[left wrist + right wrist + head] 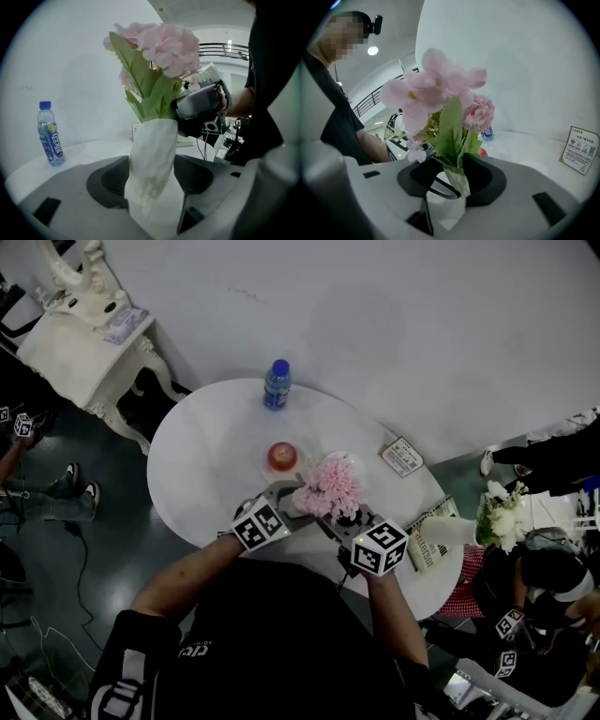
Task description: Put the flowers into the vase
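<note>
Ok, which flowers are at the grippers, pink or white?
The pink bunch, standing in the white vase that the left gripper holds. The white bunch is past the table's right edge, untouched.

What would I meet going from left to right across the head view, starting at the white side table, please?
white side table → blue bottle → pink flowers → small card → white flowers
</note>
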`<state>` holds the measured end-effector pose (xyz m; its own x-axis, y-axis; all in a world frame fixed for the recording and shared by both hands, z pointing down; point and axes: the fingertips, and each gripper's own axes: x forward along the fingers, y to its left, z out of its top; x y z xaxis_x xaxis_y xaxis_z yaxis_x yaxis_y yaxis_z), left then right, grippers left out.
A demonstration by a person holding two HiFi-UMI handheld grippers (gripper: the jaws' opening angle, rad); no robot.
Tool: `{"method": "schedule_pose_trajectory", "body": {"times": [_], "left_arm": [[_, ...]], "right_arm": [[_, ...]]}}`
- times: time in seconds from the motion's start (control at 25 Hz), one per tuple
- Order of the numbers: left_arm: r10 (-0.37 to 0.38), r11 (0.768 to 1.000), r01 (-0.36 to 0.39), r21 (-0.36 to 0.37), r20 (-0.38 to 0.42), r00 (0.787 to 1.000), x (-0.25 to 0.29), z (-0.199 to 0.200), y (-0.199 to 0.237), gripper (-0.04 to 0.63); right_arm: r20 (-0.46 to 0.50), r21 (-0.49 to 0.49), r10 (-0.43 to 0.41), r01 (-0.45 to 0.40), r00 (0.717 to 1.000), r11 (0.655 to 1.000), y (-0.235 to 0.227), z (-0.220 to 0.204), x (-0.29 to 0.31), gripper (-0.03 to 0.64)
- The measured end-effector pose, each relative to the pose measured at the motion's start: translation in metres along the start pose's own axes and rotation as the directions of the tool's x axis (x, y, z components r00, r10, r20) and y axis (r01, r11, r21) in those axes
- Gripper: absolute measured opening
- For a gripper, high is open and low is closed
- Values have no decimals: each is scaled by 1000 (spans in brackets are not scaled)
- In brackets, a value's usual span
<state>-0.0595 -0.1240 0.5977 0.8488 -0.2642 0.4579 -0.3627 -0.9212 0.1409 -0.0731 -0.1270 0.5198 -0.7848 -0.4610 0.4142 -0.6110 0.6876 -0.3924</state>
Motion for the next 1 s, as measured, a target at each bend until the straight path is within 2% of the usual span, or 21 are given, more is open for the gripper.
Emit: {"method": "schedule_pose_trajectory", "body": {"times": [0.28, 0.56, 1.0], "left_arm": [[-2, 1000, 2, 0, -1, 1000, -1, 0, 0, 301], [-3, 1000, 3, 1, 0, 1000, 1, 0, 0, 301], [0, 1000, 0, 0, 1, 1000, 0, -1, 1, 301]], "right_arm": [[-64, -67, -22, 17, 998, 998, -1, -10, 1, 178], [-84, -103, -49, 41, 995, 994, -3, -14, -6, 178], [-122, -57, -76, 69, 990, 996, -11, -34, -7, 178]]}}
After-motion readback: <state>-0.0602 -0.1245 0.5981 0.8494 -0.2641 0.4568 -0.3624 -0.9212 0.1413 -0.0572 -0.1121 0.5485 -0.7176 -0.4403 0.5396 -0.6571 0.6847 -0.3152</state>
